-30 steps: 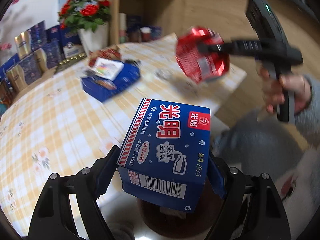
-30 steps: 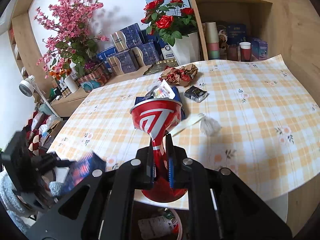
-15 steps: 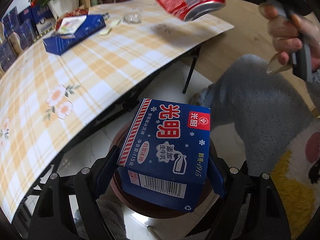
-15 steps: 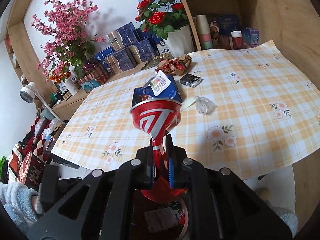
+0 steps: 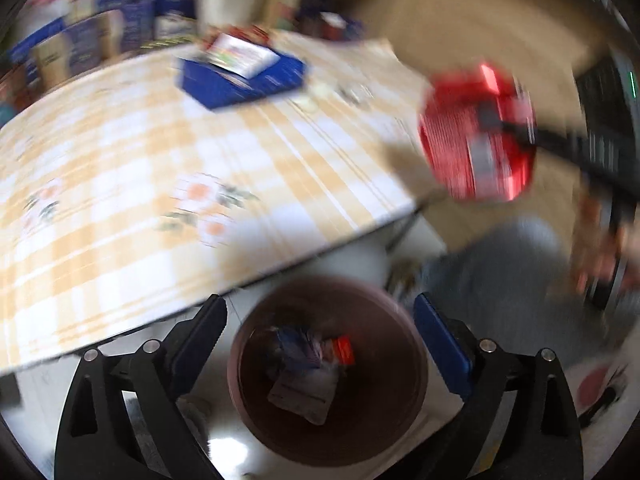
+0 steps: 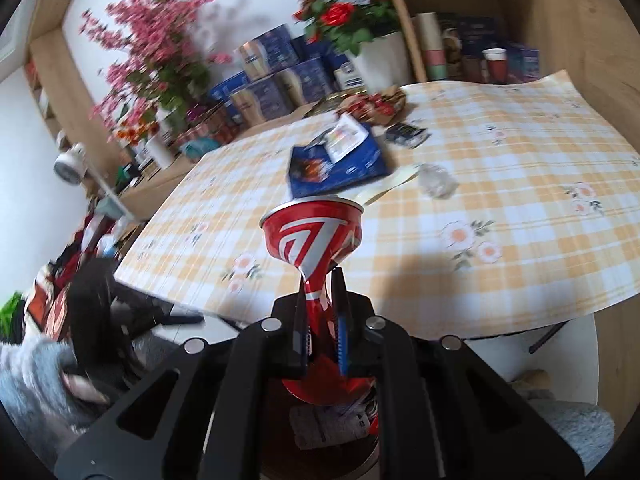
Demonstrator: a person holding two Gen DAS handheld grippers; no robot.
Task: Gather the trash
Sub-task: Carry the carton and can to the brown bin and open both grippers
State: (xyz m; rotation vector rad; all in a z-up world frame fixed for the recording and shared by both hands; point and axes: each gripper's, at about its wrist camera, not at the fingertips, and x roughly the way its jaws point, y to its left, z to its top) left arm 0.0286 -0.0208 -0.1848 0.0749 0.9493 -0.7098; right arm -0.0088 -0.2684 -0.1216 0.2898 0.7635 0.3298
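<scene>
My left gripper [image 5: 318,308] hangs over a round brown bin [image 5: 404,420] on the floor, its jaws opening and nothing between the blue pads [image 5: 440,352]. The blue milk carton [image 5: 296,346] lies inside the bin among other wrappers. My right gripper [image 6: 323,312] is shut on a crushed red can [image 6: 314,236], pinched flat at its middle. In the blurred left wrist view that red can [image 5: 476,136] hovers past the table's corner, up and to the right of the bin. Below the can in the right wrist view I see trash [image 6: 328,424] in the bin.
A table with a yellow checked cloth [image 6: 500,208] carries a blue box [image 6: 340,164], a clear plastic wad [image 6: 436,180], a dark wrapper [image 6: 406,134] and a red-brown wrapper [image 6: 372,104]. Flower pots and boxes line the far side. A person's grey-clad leg [image 5: 492,280] stands beside the bin.
The left jaws have spread and the blue carton has dropped out of them into the bin. The right gripper with the can has sunk toward the table's edge.
</scene>
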